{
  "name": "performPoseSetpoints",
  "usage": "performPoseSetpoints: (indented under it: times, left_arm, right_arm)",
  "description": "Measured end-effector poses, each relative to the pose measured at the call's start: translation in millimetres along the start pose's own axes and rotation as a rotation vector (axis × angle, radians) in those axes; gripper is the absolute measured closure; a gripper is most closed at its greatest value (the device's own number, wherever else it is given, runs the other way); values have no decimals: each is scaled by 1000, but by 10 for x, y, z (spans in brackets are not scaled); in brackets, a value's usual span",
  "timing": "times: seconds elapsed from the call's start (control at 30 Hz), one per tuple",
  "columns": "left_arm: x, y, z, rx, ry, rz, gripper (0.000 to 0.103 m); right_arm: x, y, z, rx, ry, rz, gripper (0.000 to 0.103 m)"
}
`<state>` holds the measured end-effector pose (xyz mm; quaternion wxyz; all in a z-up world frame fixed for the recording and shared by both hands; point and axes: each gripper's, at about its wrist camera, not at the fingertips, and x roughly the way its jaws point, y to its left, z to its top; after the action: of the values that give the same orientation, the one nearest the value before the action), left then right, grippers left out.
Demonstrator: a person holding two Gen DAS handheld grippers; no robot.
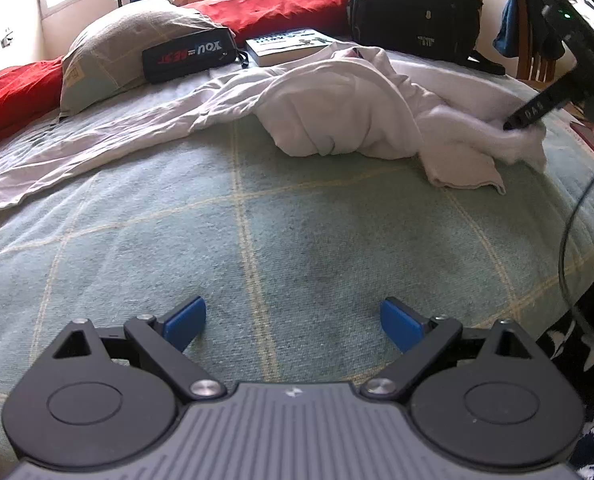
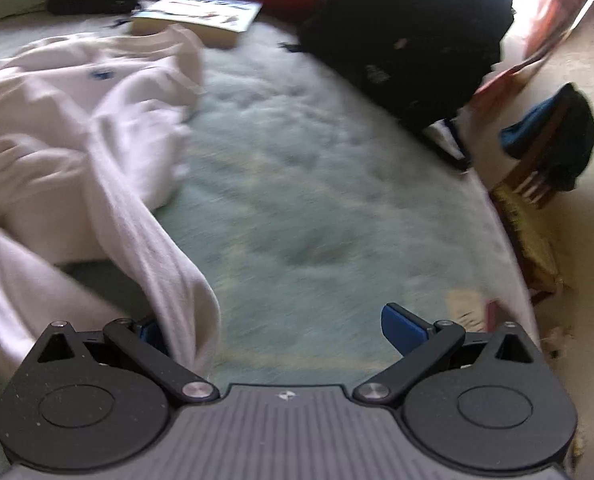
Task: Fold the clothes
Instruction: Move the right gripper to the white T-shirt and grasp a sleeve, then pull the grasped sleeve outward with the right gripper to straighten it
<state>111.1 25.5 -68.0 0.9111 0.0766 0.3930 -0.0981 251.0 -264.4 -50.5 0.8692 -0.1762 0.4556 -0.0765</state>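
Observation:
A crumpled white long-sleeved garment (image 1: pixel 337 92) lies across the far half of the pale green checked bedspread (image 1: pixel 257 220), one sleeve stretched out to the left. My left gripper (image 1: pixel 293 312) hovers open over bare bedspread, well short of the cloth. My right gripper (image 1: pixel 515 122) reaches in from the right, its tip pressed into the garment's right edge. In the right wrist view the garment (image 2: pixel 57 128) fills the left side. A ribbed sleeve (image 2: pixel 169 280) drapes over the left finger of the right gripper (image 2: pixel 273 320), whose jaws stand wide apart.
At the head of the bed sit a book (image 1: pixel 285 46), a black pouch (image 1: pixel 189 56), a pillow (image 1: pixel 109 48), red cushions (image 1: pixel 273 8) and a black backpack (image 1: pixel 413 4). A wooden chair with clothes (image 2: pixel 549 148) stands past the bed's right edge. A cable (image 1: pixel 569 240) hangs at right.

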Motion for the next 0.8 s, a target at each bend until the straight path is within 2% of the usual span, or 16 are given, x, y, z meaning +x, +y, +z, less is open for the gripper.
performPoseSetpoints:
  times: [0.1,0.17,0.4,0.53,0.67,0.8]
  left_arm:
    - [6,-13,-1,5,-1,-3,9]
    - [12,-10,4,2,0,-2,9]
    - [29,-9,25,-7,5,1,9]
    - [24,-20,61,-3,5,7,9]
    - [-2,-29,142,16,-10,20,9]
    - [12,-36,220,18,-16,28,9]
  right_arm:
    - [150,-139,109,-16,-16,-87,0]
    - [283,-269,191,5,-6,-90,0]
    - [618,-680,472,73,8,-183,0]
    - [774,-865,607,101,14,-195,0]
    - [949,-1010,710,110,36,-99,0]
    - [1123,-1110,850,84,54,-153,0]
